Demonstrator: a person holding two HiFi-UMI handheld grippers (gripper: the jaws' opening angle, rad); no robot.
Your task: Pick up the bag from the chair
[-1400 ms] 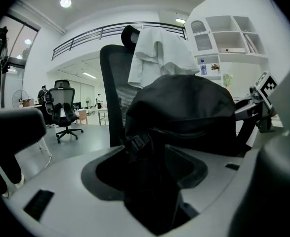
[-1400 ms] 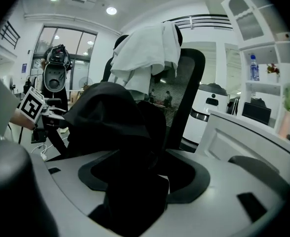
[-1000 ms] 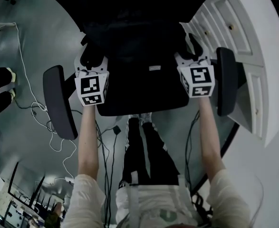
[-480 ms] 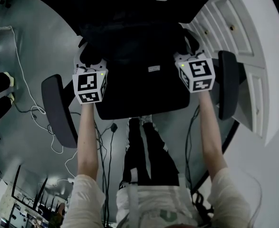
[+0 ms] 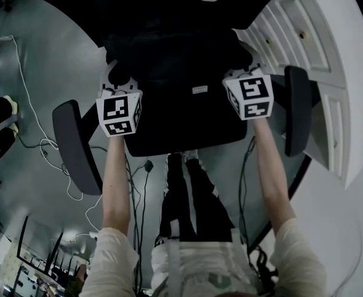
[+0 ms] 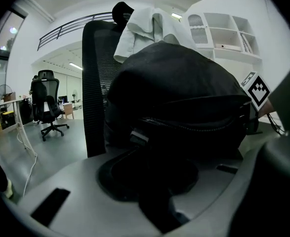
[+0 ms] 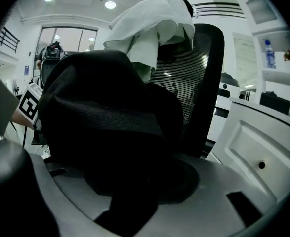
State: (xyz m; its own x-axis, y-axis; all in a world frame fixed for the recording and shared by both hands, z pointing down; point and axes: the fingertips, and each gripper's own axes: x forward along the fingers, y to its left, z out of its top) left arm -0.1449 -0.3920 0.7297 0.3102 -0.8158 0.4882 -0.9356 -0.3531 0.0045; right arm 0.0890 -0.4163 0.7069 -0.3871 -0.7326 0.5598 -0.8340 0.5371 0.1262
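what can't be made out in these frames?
- Grip: left tongs and right tongs have just been closing with the bag between them; black on black in both gripper views, pad contact unreadable.
- Bag handle, if any: head view, lost in shadow on the chair.
- Chair base: head view, hidden under the seat.
- Bottle label: right gripper view, too small.

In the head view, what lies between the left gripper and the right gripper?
The black bag fills that stretch, resting on the chair seat; the head view shows it best.
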